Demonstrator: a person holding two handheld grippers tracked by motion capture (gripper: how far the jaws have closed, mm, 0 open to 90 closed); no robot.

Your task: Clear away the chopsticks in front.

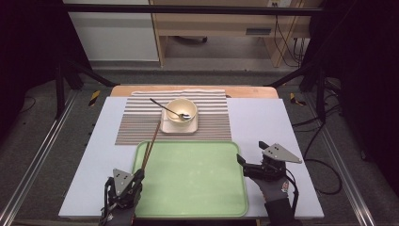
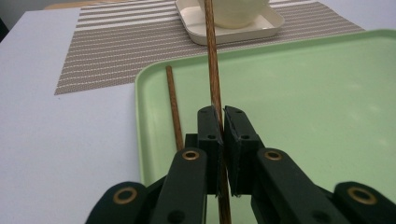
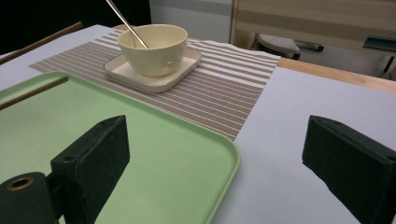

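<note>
We see a bench (image 1: 263,127) with a pale lavender-grey top and a strip of bare wood along its far edge. Directly on it lie two flat things. A green tray (image 1: 197,183) sits on the near part, between the left fingers (image 2: 209,135) and the right fingers (image 3: 93,158); its near left corner is just under the left fingers. Beyond both pairs of fingers lies a striped placemat (image 1: 136,122), its near edge meeting the tray's far rim. To the right of the right fingers the bench top is bare.
</note>
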